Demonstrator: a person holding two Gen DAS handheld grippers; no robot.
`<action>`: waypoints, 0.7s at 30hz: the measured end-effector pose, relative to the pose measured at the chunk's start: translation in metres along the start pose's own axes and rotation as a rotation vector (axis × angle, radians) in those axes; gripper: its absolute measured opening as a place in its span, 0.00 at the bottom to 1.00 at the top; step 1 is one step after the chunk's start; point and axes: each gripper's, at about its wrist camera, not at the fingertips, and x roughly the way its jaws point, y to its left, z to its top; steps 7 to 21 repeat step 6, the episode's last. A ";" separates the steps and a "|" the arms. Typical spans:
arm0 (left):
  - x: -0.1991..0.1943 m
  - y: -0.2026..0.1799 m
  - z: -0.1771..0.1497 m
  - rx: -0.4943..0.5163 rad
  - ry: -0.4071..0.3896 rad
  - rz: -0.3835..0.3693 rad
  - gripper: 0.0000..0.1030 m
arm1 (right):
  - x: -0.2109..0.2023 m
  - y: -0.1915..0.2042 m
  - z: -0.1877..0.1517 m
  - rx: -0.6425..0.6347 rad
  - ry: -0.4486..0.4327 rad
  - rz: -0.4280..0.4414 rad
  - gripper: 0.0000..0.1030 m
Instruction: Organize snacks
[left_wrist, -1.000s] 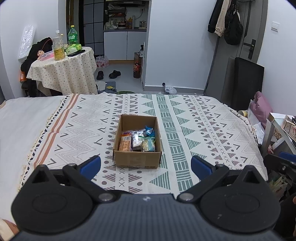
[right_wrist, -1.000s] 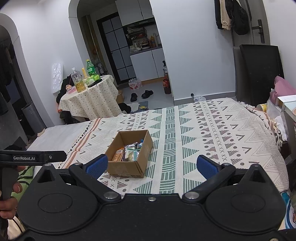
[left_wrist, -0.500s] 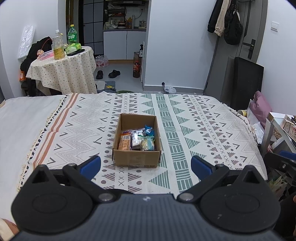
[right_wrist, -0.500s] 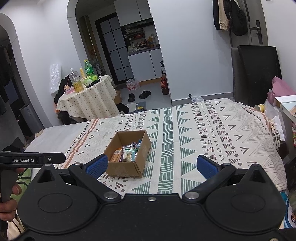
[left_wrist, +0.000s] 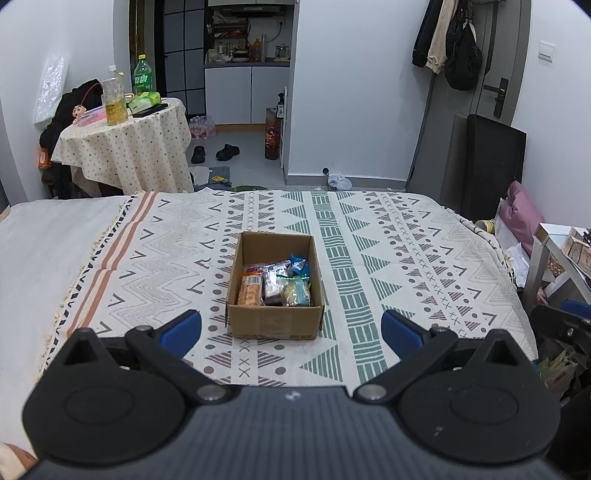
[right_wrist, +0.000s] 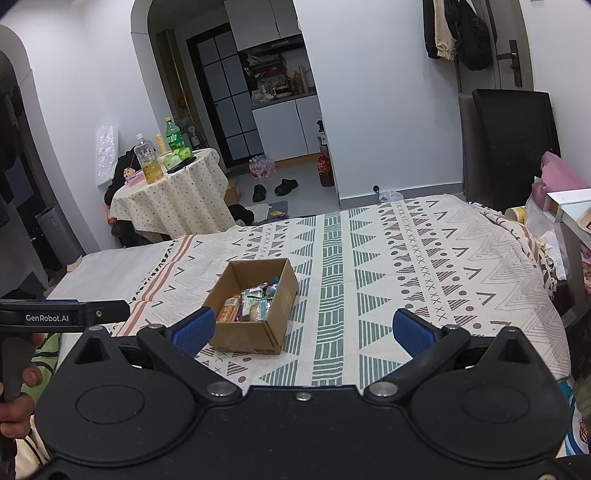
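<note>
A brown cardboard box (left_wrist: 274, 320) sits on the patterned blanket (left_wrist: 388, 266) on the bed. It holds several wrapped snacks (left_wrist: 275, 282). The box also shows in the right wrist view (right_wrist: 251, 334), with the snacks (right_wrist: 248, 302) inside. My left gripper (left_wrist: 291, 328) is open and empty, held back from the box over the bed's near edge. My right gripper (right_wrist: 302, 326) is open and empty, with the box just beyond its left finger. The left gripper's body (right_wrist: 62, 314) shows at the left of the right wrist view.
A round table with a dotted cloth (left_wrist: 122, 155) holds bottles beyond the bed at the left. A black chair (left_wrist: 495, 166) and a pink cushion (left_wrist: 517, 206) stand at the right. A white side table (left_wrist: 561, 251) is at the bed's right edge.
The right gripper has drifted slightly, so the box sits a little further left and lower in its view. The left view is almost unchanged. Both grippers stay open.
</note>
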 end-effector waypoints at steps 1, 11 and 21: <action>0.001 0.000 0.000 -0.004 0.003 -0.006 1.00 | 0.000 0.000 0.000 0.001 0.002 -0.002 1.00; 0.010 0.003 0.004 -0.011 0.010 -0.018 1.00 | 0.005 0.000 0.000 -0.004 0.014 -0.014 1.00; 0.010 0.003 0.004 -0.011 0.010 -0.018 1.00 | 0.005 0.000 0.000 -0.004 0.014 -0.014 1.00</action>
